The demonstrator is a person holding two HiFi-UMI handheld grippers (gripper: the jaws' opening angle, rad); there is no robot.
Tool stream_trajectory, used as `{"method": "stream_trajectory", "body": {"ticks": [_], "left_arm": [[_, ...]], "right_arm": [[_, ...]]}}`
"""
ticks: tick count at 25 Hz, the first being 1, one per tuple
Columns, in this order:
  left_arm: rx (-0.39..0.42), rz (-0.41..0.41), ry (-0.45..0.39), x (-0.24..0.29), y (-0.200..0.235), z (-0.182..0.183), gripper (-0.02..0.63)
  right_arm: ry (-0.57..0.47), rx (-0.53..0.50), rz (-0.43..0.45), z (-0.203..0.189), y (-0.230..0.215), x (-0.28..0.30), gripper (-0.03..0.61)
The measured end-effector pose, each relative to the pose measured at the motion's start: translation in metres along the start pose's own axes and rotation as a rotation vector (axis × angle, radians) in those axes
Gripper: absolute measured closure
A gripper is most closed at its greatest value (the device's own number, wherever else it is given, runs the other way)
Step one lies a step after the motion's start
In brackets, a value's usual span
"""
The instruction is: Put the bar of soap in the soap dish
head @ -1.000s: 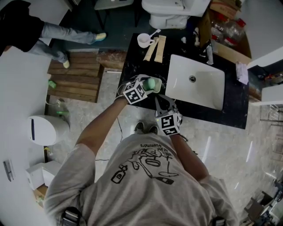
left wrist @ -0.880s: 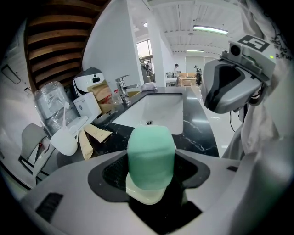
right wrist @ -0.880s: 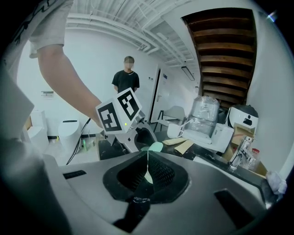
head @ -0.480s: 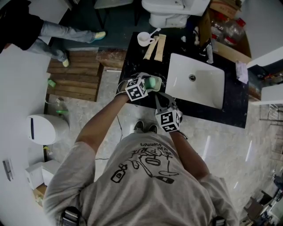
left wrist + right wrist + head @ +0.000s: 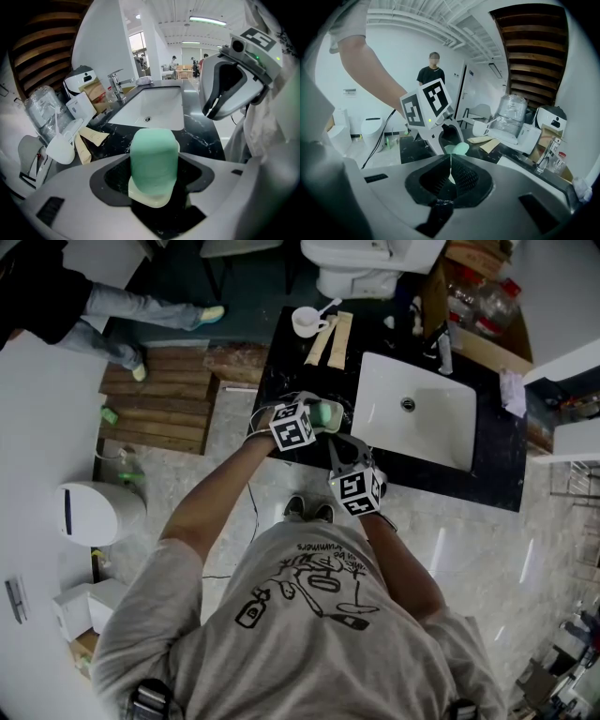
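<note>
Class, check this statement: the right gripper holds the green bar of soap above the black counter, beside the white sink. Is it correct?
One thing is wrong: the left gripper holds the green bar of soap, as the left gripper view shows. The right gripper has its fingers together on nothing. The rest stands: the soap is above the black counter, beside the white sink.

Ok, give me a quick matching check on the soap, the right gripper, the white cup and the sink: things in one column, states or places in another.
1. bar of soap
2. right gripper
3. white cup
4. sink

a. jaws together, empty
b. set in the black counter
c. green, clamped in the left gripper
d. counter's far corner, beside tan strips

Pairs: 1-c, 2-a, 3-d, 4-b.
</note>
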State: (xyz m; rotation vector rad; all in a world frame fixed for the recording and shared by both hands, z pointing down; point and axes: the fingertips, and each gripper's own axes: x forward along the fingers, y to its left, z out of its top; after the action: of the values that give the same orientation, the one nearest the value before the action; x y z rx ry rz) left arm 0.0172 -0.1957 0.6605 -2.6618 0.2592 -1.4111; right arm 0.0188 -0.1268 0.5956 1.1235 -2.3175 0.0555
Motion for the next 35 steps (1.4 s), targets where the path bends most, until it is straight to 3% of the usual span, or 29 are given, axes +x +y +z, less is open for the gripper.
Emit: {"method": "stream_trajectory", "body": {"ticks": [10,24,35], "left_arm": [[0.025,-0.032,0.032,0.002,0.002,0.003,0.333],[0.004,-0.126,0.066,0.001,0.001,0.013,0.334],[-0.007,-0.170,0.128,0.012,0.007,0.001,0.333]], "right_arm": [[0.002,0.010,0.007,-0.003,0.000,0.004,0.555],[0.001,0.019,0.005,-0.002,-0.003,0.001,0.555],[0.002,0.028,-0.003,-0.001,-0.006,0.001,0.555]]}}
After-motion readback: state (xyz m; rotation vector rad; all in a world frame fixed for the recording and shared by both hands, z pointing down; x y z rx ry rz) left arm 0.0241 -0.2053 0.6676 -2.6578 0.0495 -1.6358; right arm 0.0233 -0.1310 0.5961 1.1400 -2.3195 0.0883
